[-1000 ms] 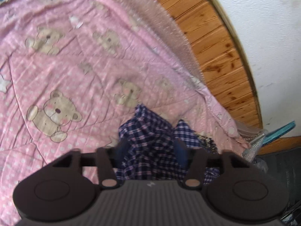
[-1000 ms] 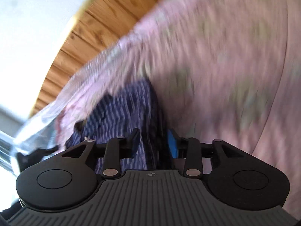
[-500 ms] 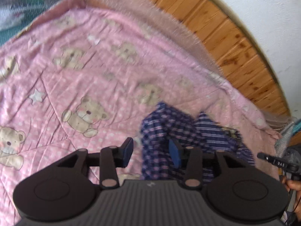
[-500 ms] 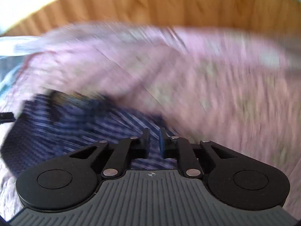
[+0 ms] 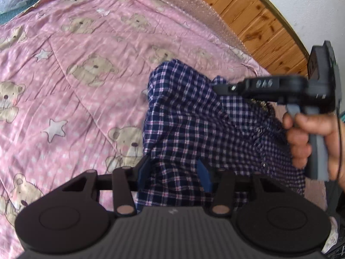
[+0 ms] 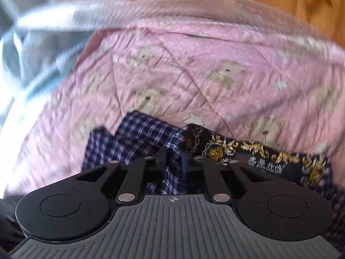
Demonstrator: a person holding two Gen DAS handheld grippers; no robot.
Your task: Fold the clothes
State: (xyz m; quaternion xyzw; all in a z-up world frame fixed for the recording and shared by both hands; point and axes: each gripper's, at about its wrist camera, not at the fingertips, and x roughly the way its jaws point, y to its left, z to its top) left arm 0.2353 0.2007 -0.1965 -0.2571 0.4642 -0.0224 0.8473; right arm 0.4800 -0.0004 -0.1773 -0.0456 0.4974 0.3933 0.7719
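Note:
A navy checked shirt lies crumpled on a pink teddy-bear quilt. My left gripper sits at the shirt's near end. Checked cloth fills the gap from one pad to the other, and the jaws are easing open slightly. In the right wrist view my right gripper is shut on a fold of the checked shirt, next to its black and gold collar lining. The left wrist view shows the right gripper, held by a hand, at the shirt's far right edge.
A wooden headboard and a white wall run behind the bed. Clear bubble wrap edges the quilt near the headboard. Pale grey-blue bedding lies at the left of the right wrist view.
The right gripper swung across the bed, closed on the shirt near its collar and came into the left wrist view. The left gripper shifted, and more checked cloth now fills its jaws.

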